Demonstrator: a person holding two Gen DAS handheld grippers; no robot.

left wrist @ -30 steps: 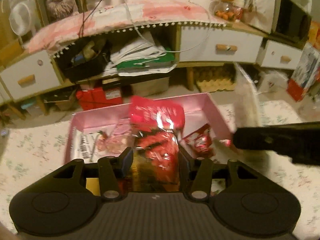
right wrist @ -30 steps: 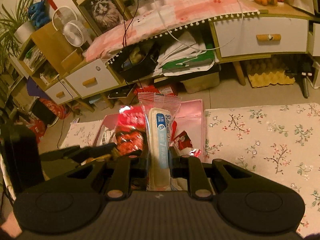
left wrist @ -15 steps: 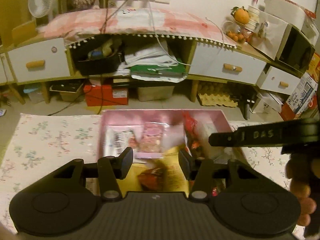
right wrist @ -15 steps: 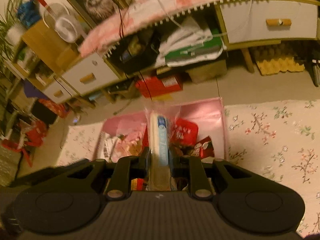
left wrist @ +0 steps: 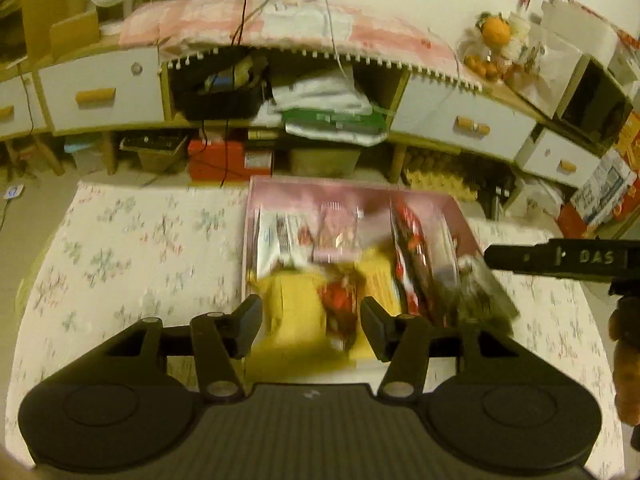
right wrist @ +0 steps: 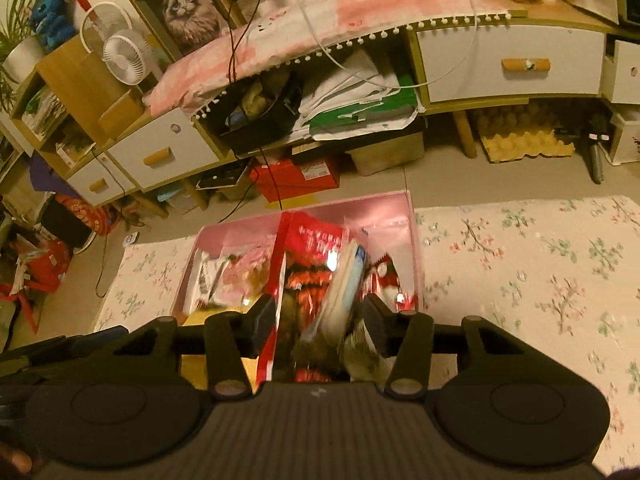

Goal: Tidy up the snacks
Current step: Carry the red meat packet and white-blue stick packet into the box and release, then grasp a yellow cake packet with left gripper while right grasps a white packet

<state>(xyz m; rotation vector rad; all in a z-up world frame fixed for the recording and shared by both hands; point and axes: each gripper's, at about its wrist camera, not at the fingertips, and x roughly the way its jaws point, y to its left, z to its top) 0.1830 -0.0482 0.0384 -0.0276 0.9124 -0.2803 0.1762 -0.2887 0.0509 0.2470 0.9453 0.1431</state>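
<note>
I hold a two-finger gripper in each hand above a pink box (left wrist: 352, 194) that sits on a floral cloth (left wrist: 132, 248). My left gripper (left wrist: 310, 320) has its fingers spread wide apart with nothing between them; below the gap, in the near part of the box, lie a yellow packet (left wrist: 288, 304) and a small red wrapper (left wrist: 340, 304), both blurred. Farther back in the box are a white packet (left wrist: 276, 236) and a pink packet (left wrist: 338, 228), side by side, and a long red packet (left wrist: 412, 248) stands on edge toward the right wall. My right gripper (right wrist: 318, 316) also has its fingers parted, and a long pale snack bar with a blue label (right wrist: 346, 284), in a clear wrapper, leans tilted in the gap. It is blurred, and I cannot tell whether either finger touches it. Just left of the bar stands a tall red bag (right wrist: 308, 264), and a small red packet (right wrist: 384, 276) lies to its right, all inside the box. Beyond the cloth, a low cabinet (right wrist: 512, 60) with white drawers runs along the wall, draped with a pink cloth (right wrist: 320, 12).
</note>
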